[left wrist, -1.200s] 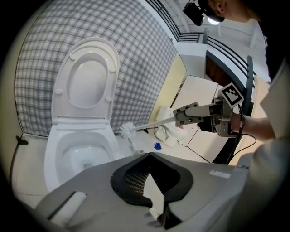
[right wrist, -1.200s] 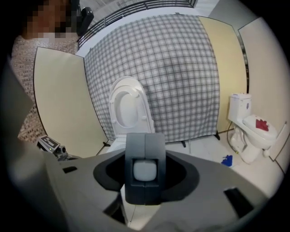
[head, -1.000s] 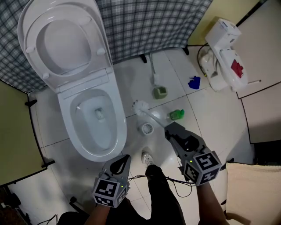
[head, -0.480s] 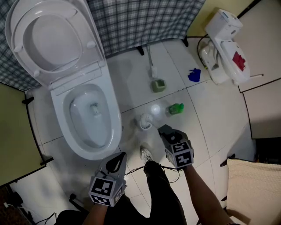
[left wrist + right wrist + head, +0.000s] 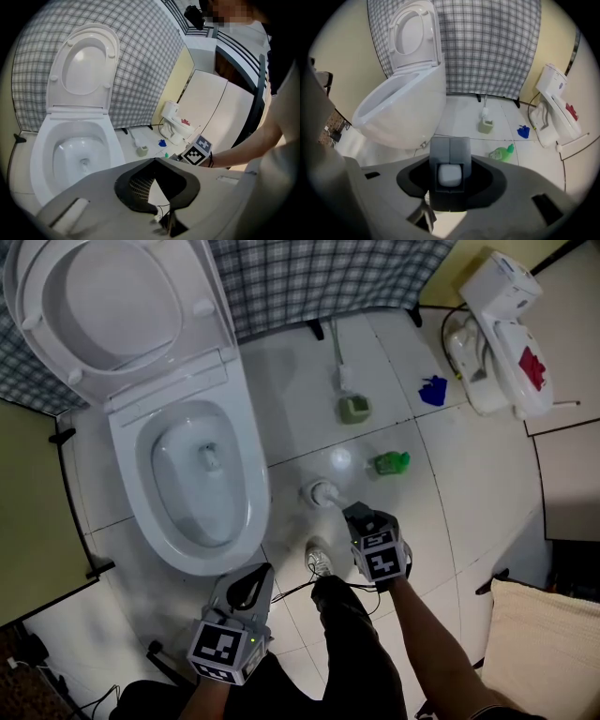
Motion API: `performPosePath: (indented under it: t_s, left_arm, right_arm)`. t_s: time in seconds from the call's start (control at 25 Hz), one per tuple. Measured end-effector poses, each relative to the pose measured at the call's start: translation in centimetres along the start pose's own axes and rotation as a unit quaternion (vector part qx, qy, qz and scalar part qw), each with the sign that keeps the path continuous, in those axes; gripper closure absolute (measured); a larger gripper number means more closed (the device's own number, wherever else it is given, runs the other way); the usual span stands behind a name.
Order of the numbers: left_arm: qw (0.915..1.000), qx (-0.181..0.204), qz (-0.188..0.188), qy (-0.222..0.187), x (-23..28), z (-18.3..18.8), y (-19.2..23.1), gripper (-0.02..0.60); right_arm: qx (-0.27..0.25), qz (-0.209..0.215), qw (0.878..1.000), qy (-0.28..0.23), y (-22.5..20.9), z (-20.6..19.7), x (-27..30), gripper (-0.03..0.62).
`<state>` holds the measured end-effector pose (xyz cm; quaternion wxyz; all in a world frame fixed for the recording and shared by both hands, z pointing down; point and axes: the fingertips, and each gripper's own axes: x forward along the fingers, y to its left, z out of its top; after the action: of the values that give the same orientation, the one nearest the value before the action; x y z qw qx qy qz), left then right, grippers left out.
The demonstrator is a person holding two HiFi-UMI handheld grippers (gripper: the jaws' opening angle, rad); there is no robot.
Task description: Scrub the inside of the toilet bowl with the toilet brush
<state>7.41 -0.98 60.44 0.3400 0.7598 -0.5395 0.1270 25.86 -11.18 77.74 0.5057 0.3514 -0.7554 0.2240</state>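
1. The right gripper (image 5: pixel 450 160) points steeply down, its jaws clamped on the handle end of the toilet brush (image 5: pixel 450 175).
2. The brush head appears seated in its floor holder (image 5: pixel 317 492), just beside the toilet bowl (image 5: pixel 260 507), so no scrubbing is happening here.
3. The left gripper (image 5: pixel 262 574), jaws together and empty, hangs near the bowl's front, out of the way.

Left gripper (image 5: pixel 263 572) held at lower centre-left, jaws closed together, empty. Right gripper (image 5: pixel 359 515), right of centre, pointed steeply downward, jaws clamped on toilet brush (image 5: pixel 450 175) handle; forearm (image 5: pixel 431 643) stretched in from lower right.
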Motion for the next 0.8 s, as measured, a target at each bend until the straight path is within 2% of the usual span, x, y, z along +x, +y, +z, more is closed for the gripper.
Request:
performPosePath:
  t_s: [0.36,0.8]
  left_arm:
    - [0.9998,-0.011,0.011,0.009,0.1,-1.4,1.1,0.575]
    - [0.9995,-0.024,0.011,0.016,1.3,-2.1,2.7,0.575]
  right_arm:
    - [-0.001,-0.003,0.999,0.032,0.3,-0.2,4.2,0.398]
    - [0.026,0.001,0.999,0.018,0.5,1.1,8.7,0.396]
